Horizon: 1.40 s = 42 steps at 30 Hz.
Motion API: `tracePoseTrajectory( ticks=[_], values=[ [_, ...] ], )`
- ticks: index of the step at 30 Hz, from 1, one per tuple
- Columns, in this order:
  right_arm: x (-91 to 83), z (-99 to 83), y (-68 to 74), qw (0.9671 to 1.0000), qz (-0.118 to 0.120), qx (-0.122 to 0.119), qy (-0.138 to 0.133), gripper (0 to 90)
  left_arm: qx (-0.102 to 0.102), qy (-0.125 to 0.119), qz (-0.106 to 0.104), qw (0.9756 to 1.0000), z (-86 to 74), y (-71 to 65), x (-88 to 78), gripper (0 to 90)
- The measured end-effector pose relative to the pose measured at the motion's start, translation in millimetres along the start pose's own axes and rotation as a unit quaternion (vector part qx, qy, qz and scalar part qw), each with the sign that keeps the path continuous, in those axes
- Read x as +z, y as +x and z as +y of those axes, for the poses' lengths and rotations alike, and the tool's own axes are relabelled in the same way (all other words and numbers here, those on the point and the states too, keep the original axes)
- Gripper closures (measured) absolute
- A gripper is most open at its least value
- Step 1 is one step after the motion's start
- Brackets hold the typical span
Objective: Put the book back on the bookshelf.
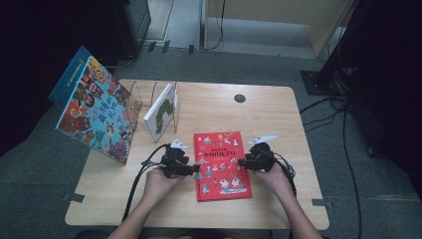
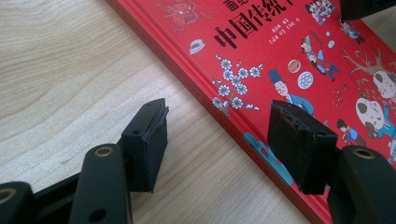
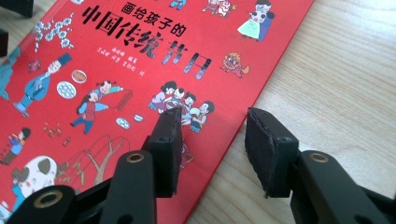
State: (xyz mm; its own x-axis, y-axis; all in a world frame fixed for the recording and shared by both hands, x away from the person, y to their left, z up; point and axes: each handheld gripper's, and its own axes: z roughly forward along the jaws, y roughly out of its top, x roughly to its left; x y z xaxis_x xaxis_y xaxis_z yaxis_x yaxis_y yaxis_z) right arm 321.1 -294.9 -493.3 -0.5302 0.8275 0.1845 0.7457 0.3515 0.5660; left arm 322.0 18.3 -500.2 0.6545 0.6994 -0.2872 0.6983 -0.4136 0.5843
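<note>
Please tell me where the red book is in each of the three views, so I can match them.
High view: the red book lies flat at the centre front of the table, between the two grippers.
Left gripper view: it runs from top centre to the lower right.
Right gripper view: it covers the left and centre.
Shared landmark: the black Chinese title on the cover.

High view dim, soft, dark corners; gripper views brighter, near fingers (image 2: 145, 144) slightly blurred.
</note>
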Motion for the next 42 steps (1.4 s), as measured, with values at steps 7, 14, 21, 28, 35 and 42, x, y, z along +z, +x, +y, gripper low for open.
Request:
tracePoseTrajectory(
  ticks=[7, 14, 21, 28, 35, 42],
  values=[
    [3.0, 12.7, 6.6, 0.9993, -0.01, -0.012, 0.035, 53.7, -0.005, -0.003, -0.006, 1.0, 0.2, 2.5, -0.1, 35.0],
    [7.1, 29.0, 6.8, 0.9961, -0.022, 0.02, 0.084, 52.1, -0.003, -0.001, -0.005, 1.0, 0.5, 3.4, -0.4, 33.7],
    [10.1, 35.3, 6.3, 0.9938, -0.025, 0.04, 0.101, 49.7, 0.001, 0.0, -0.004, 1.0, 0.4, 2.7, -0.3, 32.8],
    [11.4, 34.7, 3.1, 0.9917, -0.018, 0.064, 0.11, 47.0, -0.002, 0.005, -0.003, 1.0, 2.1, -0.6, 1.0, 34.2],
    [11.7, 34.2, 2.1, 0.9916, -0.014, 0.068, 0.109, 47.0, -0.003, 0.029, 0.005, 0.9996, 5.4, -3.6, -4.6, 52.0],
    [10.6, 33.1, 2.8, 0.9917, -0.014, 0.063, 0.111, 47.2, -0.008, 0.053, -0.008, 0.9985, 2.1, -1.2, -3.7, 75.7]
  ],
)
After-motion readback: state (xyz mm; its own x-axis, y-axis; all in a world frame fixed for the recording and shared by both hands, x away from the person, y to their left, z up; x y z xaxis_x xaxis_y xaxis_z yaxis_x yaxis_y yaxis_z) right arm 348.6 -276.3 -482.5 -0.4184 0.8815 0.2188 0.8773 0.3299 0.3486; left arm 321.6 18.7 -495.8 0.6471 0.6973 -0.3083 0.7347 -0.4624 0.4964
